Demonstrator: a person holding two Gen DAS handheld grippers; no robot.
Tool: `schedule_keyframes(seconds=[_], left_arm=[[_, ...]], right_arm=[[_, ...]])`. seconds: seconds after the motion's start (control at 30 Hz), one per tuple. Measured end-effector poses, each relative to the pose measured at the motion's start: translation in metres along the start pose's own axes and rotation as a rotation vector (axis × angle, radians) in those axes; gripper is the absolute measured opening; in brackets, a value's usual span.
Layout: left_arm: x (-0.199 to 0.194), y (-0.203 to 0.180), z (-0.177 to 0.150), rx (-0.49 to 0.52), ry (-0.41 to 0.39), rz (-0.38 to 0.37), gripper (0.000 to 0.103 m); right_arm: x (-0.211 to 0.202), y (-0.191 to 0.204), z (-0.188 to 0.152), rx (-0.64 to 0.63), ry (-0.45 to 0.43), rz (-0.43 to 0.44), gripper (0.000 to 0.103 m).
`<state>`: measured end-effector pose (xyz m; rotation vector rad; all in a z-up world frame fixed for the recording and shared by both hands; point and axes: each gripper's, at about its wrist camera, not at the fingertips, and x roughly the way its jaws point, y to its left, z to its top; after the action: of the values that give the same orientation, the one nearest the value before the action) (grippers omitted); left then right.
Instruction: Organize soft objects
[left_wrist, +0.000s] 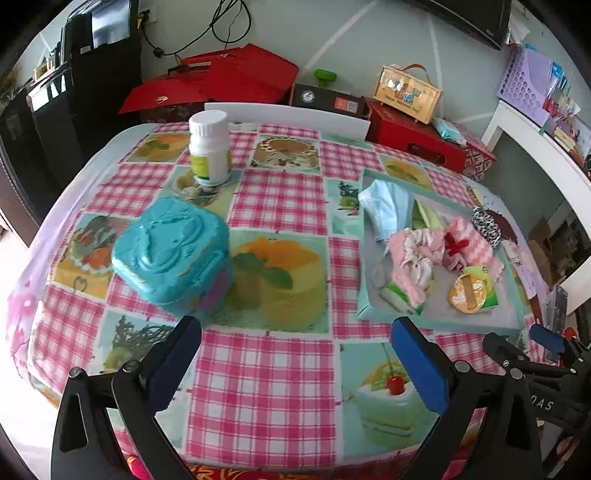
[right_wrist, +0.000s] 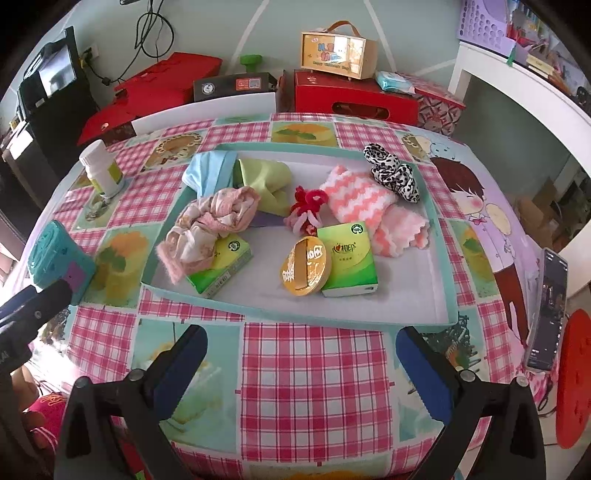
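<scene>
A shallow teal-rimmed tray (right_wrist: 236, 310) on the table holds soft things: a light blue cloth (right_wrist: 207, 171), a green cloth (right_wrist: 269, 177), a pink floral cloth (right_wrist: 210, 218), a red and pink hair tie (right_wrist: 308, 210), a pink-white zigzag knit (right_wrist: 365, 199) and a black-white spotted scrunchie (right_wrist: 391, 171). Two green tissue packs (right_wrist: 349, 258) and a round gold tin (right_wrist: 304, 266) lie among them. The tray also shows in the left wrist view (left_wrist: 364, 295). My left gripper (left_wrist: 295, 365) is open and empty, left of the tray. My right gripper (right_wrist: 301, 373) is open and empty, in front of the tray.
A teal box (left_wrist: 173, 251) and a white pill bottle (left_wrist: 210, 147) stand on the checkered tablecloth, left of the tray. A phone (right_wrist: 546, 310) leans at the table's right edge. Red boxes (right_wrist: 351, 96) and a small gold case (right_wrist: 338, 50) sit behind the table.
</scene>
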<state>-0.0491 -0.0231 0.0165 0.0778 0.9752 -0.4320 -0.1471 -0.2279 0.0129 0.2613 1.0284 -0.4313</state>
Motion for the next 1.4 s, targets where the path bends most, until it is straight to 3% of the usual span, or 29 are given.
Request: schedule_keyframes(seconds=[0.63,1.4], left_arm=[[-0.0039,-0.0047,-0.0056,0.055,-0.012,0.138,0.102],[-0.0038,-0.0057,-0.0076,0.070,-0.011,0.223,0.102]], right_arm=[[-0.0004,-0.0003,-0.0029,0.003,-0.010,-0.006,0.103],[0.0036,0.0034,-0.0037,-0.010,0.005,-0.023,0.103]])
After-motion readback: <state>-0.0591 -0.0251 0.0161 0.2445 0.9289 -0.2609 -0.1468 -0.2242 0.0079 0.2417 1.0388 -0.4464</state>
